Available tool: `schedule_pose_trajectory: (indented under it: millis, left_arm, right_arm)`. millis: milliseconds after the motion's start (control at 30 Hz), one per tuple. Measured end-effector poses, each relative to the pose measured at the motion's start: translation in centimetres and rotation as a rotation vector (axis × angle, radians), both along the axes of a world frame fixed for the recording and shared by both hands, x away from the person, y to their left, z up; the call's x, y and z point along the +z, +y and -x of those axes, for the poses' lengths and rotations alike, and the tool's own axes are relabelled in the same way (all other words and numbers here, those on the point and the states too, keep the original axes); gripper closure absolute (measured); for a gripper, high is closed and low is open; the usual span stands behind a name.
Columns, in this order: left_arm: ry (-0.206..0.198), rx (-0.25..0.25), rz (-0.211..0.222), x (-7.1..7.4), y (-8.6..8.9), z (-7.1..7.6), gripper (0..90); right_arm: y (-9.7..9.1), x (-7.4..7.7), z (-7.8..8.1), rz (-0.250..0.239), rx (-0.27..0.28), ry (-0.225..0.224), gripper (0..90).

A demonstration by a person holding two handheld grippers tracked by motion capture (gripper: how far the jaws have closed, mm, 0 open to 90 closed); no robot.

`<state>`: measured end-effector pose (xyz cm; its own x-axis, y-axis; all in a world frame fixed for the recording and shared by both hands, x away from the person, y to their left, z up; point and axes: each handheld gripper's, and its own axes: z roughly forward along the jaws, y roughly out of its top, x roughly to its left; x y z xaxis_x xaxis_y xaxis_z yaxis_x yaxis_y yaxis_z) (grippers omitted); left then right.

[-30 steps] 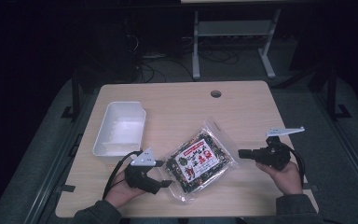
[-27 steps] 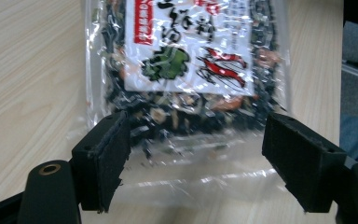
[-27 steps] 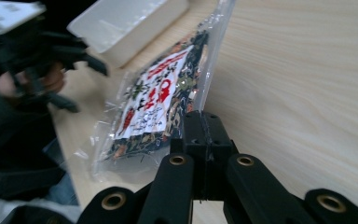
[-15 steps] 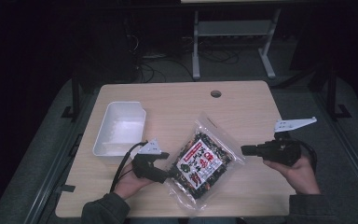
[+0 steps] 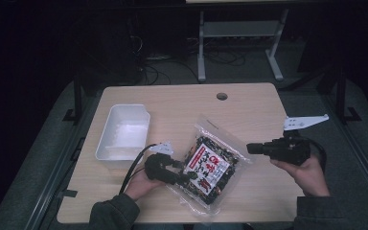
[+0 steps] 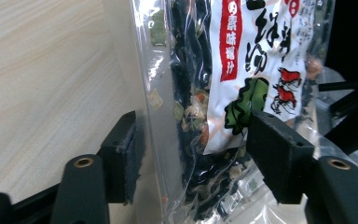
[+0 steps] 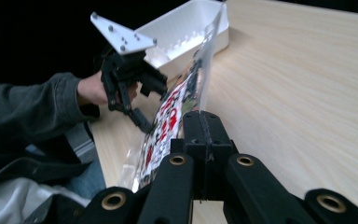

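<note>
A clear bag of dried seaweed mix (image 5: 211, 167) with a red and white label stands tilted over the wooden table (image 5: 182, 105). My right gripper (image 5: 250, 148) is shut on the bag's right edge (image 7: 186, 93) and holds that side up, jaws (image 7: 203, 122) pressed together. My left gripper (image 5: 184, 175) reaches onto the bag's left edge. In the left gripper view its jaws (image 6: 200, 158) straddle the bag (image 6: 191, 93). They have just been closing and still stand apart. The left gripper (image 7: 151, 105) with its grey plate is also seen across the bag.
A white empty tray (image 5: 124, 132) sits at the table's left, just behind the left hand (image 7: 191, 18). A cable hole (image 5: 222, 96) lies near the far edge. Dark floor, cables and a metal stand lie beyond the table.
The right gripper has risen, tipping the bag up on its right side. The left gripper has slid right onto the bag's left edge and its jaws have narrowed around it.
</note>
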<state>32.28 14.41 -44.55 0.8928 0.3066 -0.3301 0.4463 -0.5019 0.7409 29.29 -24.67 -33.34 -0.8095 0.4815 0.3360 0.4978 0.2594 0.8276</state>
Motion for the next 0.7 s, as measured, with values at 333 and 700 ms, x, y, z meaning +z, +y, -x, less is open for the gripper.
schedule_pose_trajectory:
  millis: [333,700]
  left_arm:
    - [-0.053,-0.034,0.011,0.8,0.8,0.8,61.7]
    - [-0.101,-0.036,-0.004,1.1,1.2,1.4,63.9]
  right_arm:
    - [0.5,-0.5,-1.3,-0.026,-0.048,-0.043,88.6]
    - [0.0,-3.6,-1.4,-0.147,-0.081,0.014,44.7]
